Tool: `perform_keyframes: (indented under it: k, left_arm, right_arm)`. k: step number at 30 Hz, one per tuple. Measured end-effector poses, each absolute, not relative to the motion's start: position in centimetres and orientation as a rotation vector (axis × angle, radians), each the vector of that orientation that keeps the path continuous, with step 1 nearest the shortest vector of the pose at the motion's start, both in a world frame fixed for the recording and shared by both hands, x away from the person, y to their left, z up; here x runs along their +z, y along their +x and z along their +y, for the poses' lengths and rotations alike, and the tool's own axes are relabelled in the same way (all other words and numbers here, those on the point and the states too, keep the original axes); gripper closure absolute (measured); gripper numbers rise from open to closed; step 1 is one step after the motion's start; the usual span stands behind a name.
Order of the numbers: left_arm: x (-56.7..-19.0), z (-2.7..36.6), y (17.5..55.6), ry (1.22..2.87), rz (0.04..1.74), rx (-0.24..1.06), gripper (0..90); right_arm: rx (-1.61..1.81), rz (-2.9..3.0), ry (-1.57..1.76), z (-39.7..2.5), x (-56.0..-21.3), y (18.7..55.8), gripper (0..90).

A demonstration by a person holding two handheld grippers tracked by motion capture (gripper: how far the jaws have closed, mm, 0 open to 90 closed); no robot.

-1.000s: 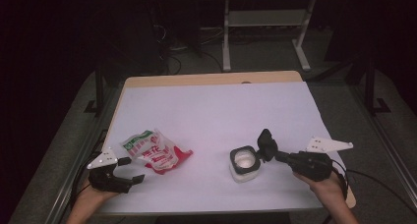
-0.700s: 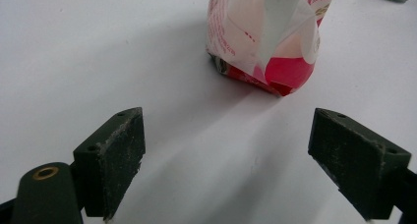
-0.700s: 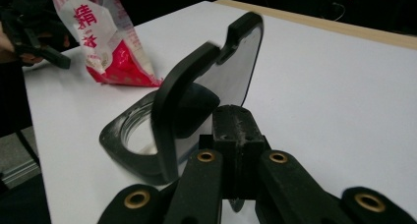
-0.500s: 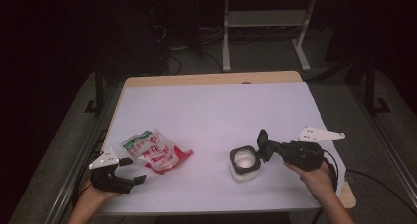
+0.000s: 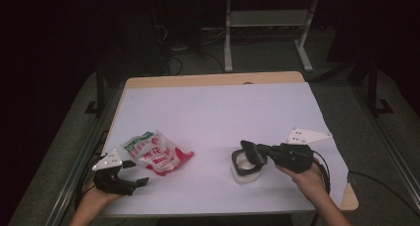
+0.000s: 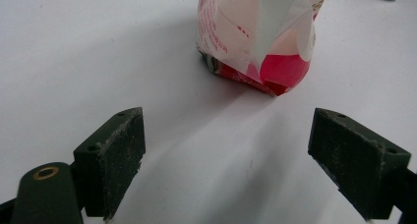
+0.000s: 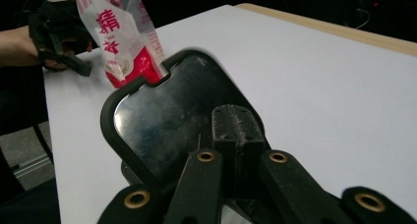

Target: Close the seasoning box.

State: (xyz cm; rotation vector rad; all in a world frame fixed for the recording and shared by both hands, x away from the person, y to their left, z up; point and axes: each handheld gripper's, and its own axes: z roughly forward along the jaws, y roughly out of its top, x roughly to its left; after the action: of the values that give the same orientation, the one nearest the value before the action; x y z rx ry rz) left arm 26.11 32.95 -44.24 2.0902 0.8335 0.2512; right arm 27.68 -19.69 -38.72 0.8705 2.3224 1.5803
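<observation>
My worktop (image 5: pixel 213 112) carries a white sheet that spans everything ahead of both of my tongs.

The bag (image 5: pixel 154 152), a clear pouch printed in red and green, lies on the sheet just ahead of my left tongs (image 5: pixel 130 172). In the left gripper view the bag's (image 6: pixel 255 37) red lower corner sits beyond the gap between the jaws, apart from both. It is well to the far side of my right tongs, where it (image 7: pixel 123 37) rises behind the lid.

The container (image 5: pixel 245 167), a white square tub, stands on the sheet directly below the tips of my right tongs (image 5: pixel 253 153), well apart from my left tongs.

The lid (image 5: pixel 249 151), black and square with rounded corners, is tilted on edge over the container's top. In the right gripper view the lid (image 7: pixel 167 121) stands directly at the tips of the tongs.

Left tongs: jaws wide apart, nothing between them, held low over the sheet at the near edge of the worktop.

Right tongs (image 7: pixel 231 135): jaws drawn together on the edge of the lid, gripping it.
</observation>
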Motion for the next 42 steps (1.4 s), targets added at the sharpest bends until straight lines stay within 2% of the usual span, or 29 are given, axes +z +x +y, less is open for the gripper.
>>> perform_keyframes:
  k: [11,16,22,29,42]
  left_arm:
    - [-44.5,32.9,26.3,2.093,0.825,0.23,13.9]
    - [-44.3,33.2,26.0,2.079,0.842,0.251,13.9]
    - [-44.0,32.9,26.0,2.094,0.845,0.258,13.9]
    - [-44.0,32.9,25.7,2.089,0.833,0.266,13.9]
    - [-44.0,32.7,25.7,2.084,0.829,0.26,13.9]
  right_arm:
    - [1.537,2.321,0.887,-19.5,-39.0,27.5,89.4]
    - [1.544,2.267,0.934,-20.4,-38.2,27.5,78.0]
    - [1.53,2.195,1.033,-21.9,-38.3,28.0,57.2]
    - [1.491,2.12,1.103,-23.4,-38.7,28.7,39.6]
    - [1.39,2.08,1.187,-25.8,-41.6,29.7,26.7]
